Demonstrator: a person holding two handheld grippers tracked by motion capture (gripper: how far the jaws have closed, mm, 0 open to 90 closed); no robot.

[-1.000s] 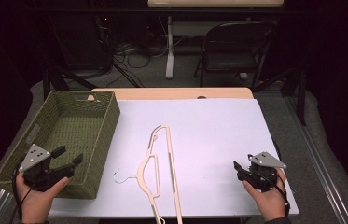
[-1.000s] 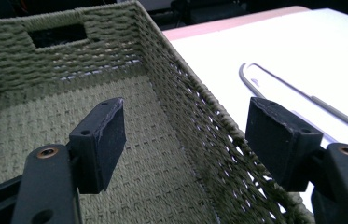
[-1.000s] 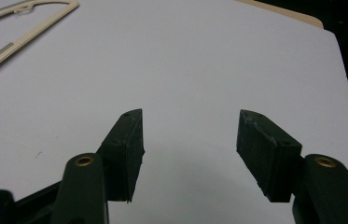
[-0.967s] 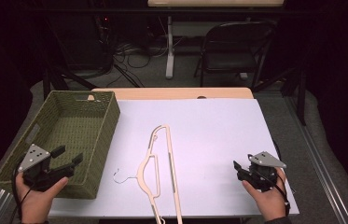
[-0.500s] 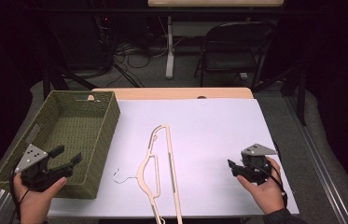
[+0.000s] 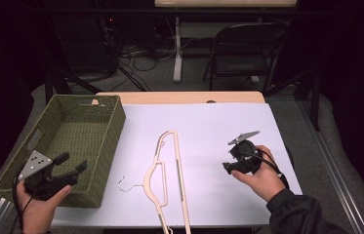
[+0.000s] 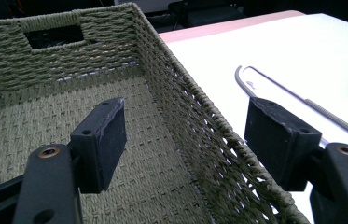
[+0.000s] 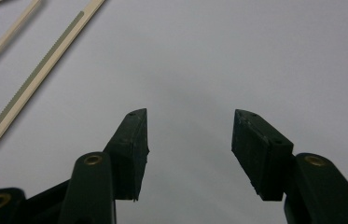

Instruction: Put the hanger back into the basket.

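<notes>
Hanger (image 6: 162, 170) looks light, stiff, slippery (1 thin wire hook); grab the shoulder bar. Right gripper (image 6: 229, 160) jaws apart, just been closing, empty; left gripper (image 6: 70, 165) jaws apart around the basket (image 6: 106, 146) wall.

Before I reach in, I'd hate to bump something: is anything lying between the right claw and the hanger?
Nothing visible. Bare white table separates the right claw, open and empty, from the hanger to its left.

The white worktop (image 6: 209, 122) is brightly lit from above, the room behind is dark, and close jaws look soft.
</notes>
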